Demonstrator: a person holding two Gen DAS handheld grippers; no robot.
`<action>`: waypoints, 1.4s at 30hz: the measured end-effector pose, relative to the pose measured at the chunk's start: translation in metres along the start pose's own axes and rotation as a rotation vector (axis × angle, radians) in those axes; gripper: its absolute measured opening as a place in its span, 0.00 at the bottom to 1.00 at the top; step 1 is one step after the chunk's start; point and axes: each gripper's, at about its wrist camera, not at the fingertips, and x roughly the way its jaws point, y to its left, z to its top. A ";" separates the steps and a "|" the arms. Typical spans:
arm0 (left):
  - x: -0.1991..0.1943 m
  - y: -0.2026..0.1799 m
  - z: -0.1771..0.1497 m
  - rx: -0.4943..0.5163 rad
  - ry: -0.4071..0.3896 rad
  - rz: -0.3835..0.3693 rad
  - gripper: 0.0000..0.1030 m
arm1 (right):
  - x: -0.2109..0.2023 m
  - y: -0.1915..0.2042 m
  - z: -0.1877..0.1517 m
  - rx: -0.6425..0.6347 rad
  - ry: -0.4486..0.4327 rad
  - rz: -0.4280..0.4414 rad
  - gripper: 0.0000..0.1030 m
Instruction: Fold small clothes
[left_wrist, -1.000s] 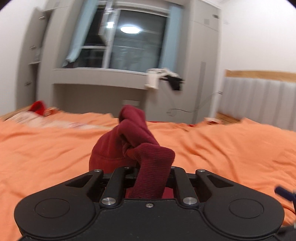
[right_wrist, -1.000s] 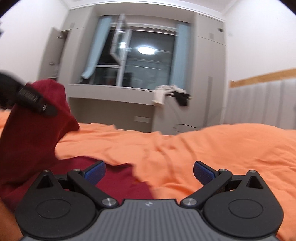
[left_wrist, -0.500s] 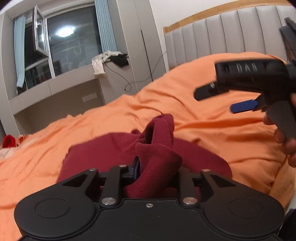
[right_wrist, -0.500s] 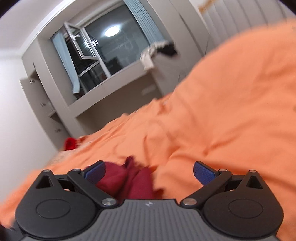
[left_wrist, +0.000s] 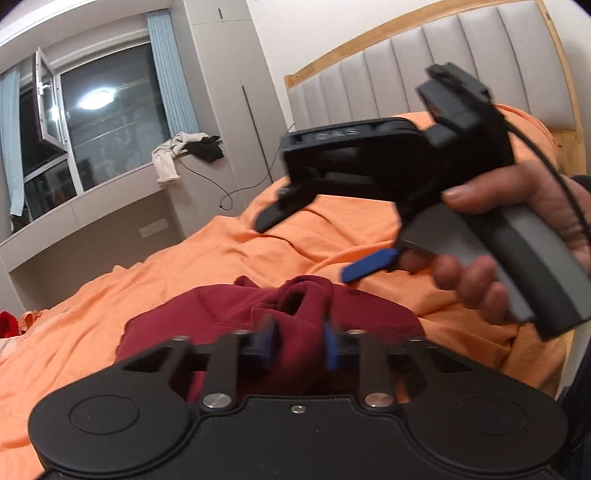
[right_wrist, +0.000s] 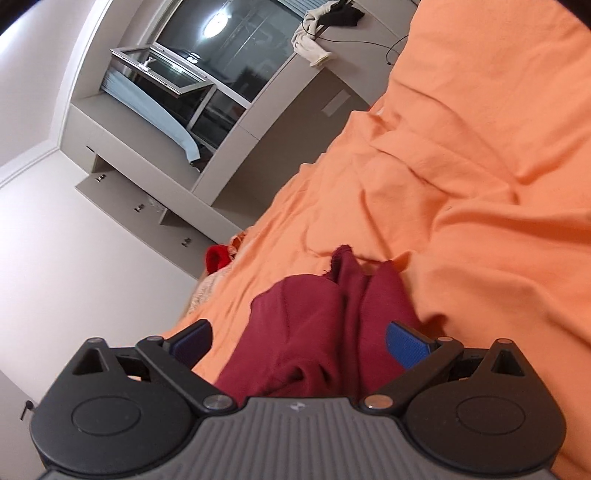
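A dark red garment (left_wrist: 207, 314) lies crumpled on the orange bed sheet (left_wrist: 258, 251). My left gripper (left_wrist: 295, 343) sits low over it, its jaws closing, with a raised fold of the red cloth pinched between the blue pads. A hand holds my right gripper (left_wrist: 317, 243) above and to the right, with its jaws wide. In the right wrist view the right gripper (right_wrist: 299, 343) straddles the garment (right_wrist: 306, 306). Its jaws are closing, and its blue pads (right_wrist: 406, 345) stand apart from the cloth on both sides.
A grey padded headboard (left_wrist: 424, 74) with a wooden frame stands behind the bed. White and black clothes (left_wrist: 184, 151) lie on the window ledge, with a cable hanging from it. Something bright red (right_wrist: 218, 256) lies at the bed's far edge.
The left gripper came down and rolled, laying the garment on the sheet with a fold still between its pads. The right gripper rolled and swung in over the garment's other end.
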 end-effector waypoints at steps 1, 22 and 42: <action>0.000 0.001 0.000 -0.002 -0.010 0.009 0.17 | 0.003 -0.001 0.002 -0.001 -0.001 0.001 0.85; -0.010 -0.003 0.014 -0.077 -0.101 -0.019 0.15 | -0.002 0.042 -0.006 -0.215 -0.144 -0.070 0.07; 0.024 -0.026 -0.013 -0.116 0.005 -0.122 0.19 | -0.019 -0.004 -0.017 -0.120 -0.049 -0.191 0.22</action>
